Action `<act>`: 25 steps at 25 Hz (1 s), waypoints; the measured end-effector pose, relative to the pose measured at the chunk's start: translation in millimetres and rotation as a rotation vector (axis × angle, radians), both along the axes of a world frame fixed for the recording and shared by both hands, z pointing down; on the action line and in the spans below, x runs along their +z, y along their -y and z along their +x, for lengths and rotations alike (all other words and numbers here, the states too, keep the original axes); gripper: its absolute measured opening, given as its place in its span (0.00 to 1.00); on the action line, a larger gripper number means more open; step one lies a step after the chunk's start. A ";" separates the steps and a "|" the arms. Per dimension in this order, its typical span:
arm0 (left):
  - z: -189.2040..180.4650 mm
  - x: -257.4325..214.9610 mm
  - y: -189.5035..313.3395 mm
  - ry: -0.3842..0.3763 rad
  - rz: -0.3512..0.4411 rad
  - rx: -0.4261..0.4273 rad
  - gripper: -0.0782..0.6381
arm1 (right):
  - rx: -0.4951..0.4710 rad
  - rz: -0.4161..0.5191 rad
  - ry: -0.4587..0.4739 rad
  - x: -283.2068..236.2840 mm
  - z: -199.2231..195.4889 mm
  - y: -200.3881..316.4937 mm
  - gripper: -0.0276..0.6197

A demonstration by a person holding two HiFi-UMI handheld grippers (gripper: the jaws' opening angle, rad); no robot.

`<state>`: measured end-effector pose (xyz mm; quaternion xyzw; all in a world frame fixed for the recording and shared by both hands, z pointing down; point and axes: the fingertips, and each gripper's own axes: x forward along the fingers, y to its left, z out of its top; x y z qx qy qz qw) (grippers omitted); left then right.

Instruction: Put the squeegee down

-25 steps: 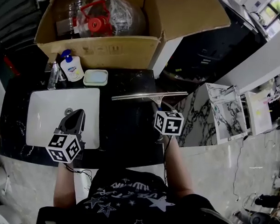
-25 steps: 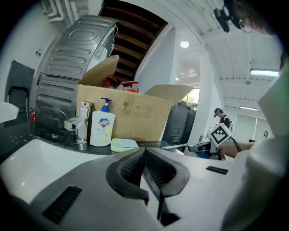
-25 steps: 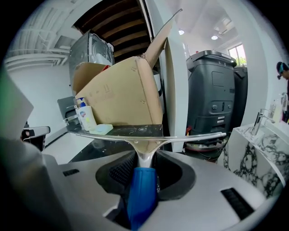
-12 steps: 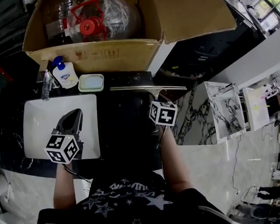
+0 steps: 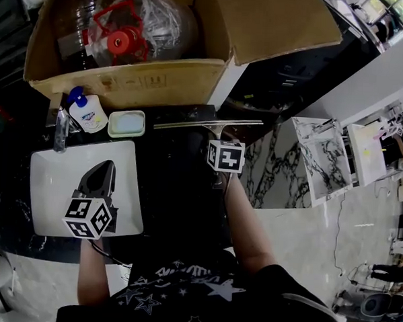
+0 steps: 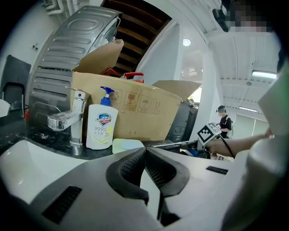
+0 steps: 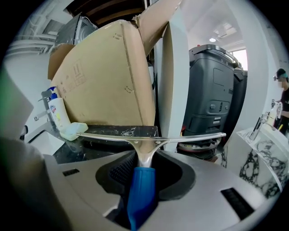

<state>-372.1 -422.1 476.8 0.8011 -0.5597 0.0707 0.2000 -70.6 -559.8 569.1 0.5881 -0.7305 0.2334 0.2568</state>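
Note:
The squeegee (image 5: 207, 123) has a long metal blade and a blue handle (image 7: 141, 189). My right gripper (image 5: 221, 136) is shut on that handle and holds the blade crosswise over the back of the black counter (image 5: 180, 189), close to the cardboard box (image 5: 125, 72). In the right gripper view the blade (image 7: 149, 137) runs level just beyond my right gripper (image 7: 146, 169); whether it touches the counter I cannot tell. My left gripper (image 5: 107, 167) hangs over the white sink (image 5: 52, 183), shut and empty. In its own view my left gripper (image 6: 145, 151) has its pads together.
A soap pump bottle (image 5: 86, 110), a pale green soap dish (image 5: 127, 123) and a chrome tap (image 5: 60, 126) stand behind the sink. The open box holds a large plastic jug (image 5: 144, 26). The counter ends just right of the squeegee, above a marble-patterned floor (image 5: 299, 216).
The right gripper has carried the squeegee farther back on the counter, now level with the soap dish near the box. The left gripper has shifted a little over the sink.

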 end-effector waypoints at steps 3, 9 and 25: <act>-2.4 2.2 3.3 0.004 -0.003 0.000 0.14 | -0.001 0.002 -0.029 -0.6 -1.3 4.9 0.27; 0.4 9.1 7.5 -0.007 -0.018 0.012 0.14 | -0.029 0.003 -0.060 2.6 -11.4 16.0 0.27; 5.7 19.4 12.4 -0.027 -0.039 0.038 0.14 | -0.090 -0.016 -0.121 9.5 -25.1 24.6 0.27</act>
